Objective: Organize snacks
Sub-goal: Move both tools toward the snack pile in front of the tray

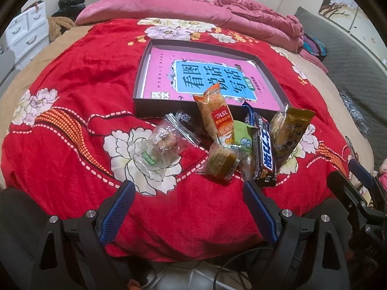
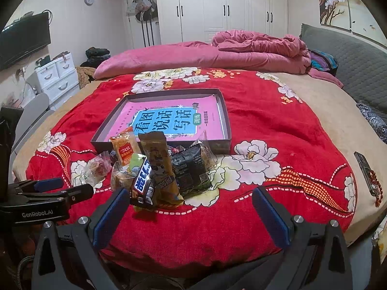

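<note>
Hiding behind snack pile, tray front wall; left gripper, right gripper both spread, empty.

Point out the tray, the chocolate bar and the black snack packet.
tray (image 2: 223,113), right wrist view, right wall.
chocolate bar (image 1: 264,154), left wrist view, middle of wrapper.
black snack packet (image 2: 191,166), right wrist view, middle of its face.

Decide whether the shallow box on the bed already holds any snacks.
No snacks: the shallow box holds only a pink book; the snack packets lie outside, on the red blanket.
</note>
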`<control>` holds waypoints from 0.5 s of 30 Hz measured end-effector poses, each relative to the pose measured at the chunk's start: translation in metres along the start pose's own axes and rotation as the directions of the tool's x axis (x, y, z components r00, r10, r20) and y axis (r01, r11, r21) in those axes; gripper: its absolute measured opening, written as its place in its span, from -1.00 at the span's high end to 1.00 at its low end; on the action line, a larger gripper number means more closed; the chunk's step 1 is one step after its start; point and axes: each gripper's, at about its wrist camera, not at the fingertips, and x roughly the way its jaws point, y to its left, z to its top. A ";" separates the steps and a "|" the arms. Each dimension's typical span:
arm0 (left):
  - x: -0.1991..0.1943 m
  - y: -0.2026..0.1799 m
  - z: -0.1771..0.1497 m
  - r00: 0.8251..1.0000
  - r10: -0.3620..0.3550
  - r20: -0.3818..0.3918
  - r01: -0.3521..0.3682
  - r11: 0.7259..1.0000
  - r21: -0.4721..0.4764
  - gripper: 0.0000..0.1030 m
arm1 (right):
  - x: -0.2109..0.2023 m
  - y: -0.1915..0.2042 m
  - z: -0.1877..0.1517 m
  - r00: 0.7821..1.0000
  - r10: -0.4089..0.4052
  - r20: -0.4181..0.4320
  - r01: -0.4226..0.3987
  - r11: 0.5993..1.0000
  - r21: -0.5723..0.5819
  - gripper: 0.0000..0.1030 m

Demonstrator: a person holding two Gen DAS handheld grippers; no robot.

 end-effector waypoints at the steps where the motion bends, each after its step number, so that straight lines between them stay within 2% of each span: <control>1: 0.000 0.000 0.000 1.000 -0.001 -0.001 0.001 1.000 0.004 -0.76 | 0.000 0.000 0.000 1.000 0.001 0.000 -0.001 1.000 0.000 -0.98; 7: 0.006 -0.003 0.002 1.000 0.004 0.005 -0.004 1.000 0.026 -0.76 | 0.006 0.000 0.002 1.000 0.001 0.006 -0.001 1.000 -0.003 -0.98; 10: 0.012 -0.002 0.004 0.999 0.013 -0.045 -0.012 1.000 0.028 -0.76 | 0.008 0.000 0.003 1.000 0.003 0.007 -0.003 1.000 -0.004 -0.98; 15: 0.020 -0.004 0.006 1.000 -0.021 -0.019 0.022 0.999 0.032 -0.76 | 0.018 0.005 0.008 1.000 0.009 0.004 -0.009 1.000 -0.018 -0.98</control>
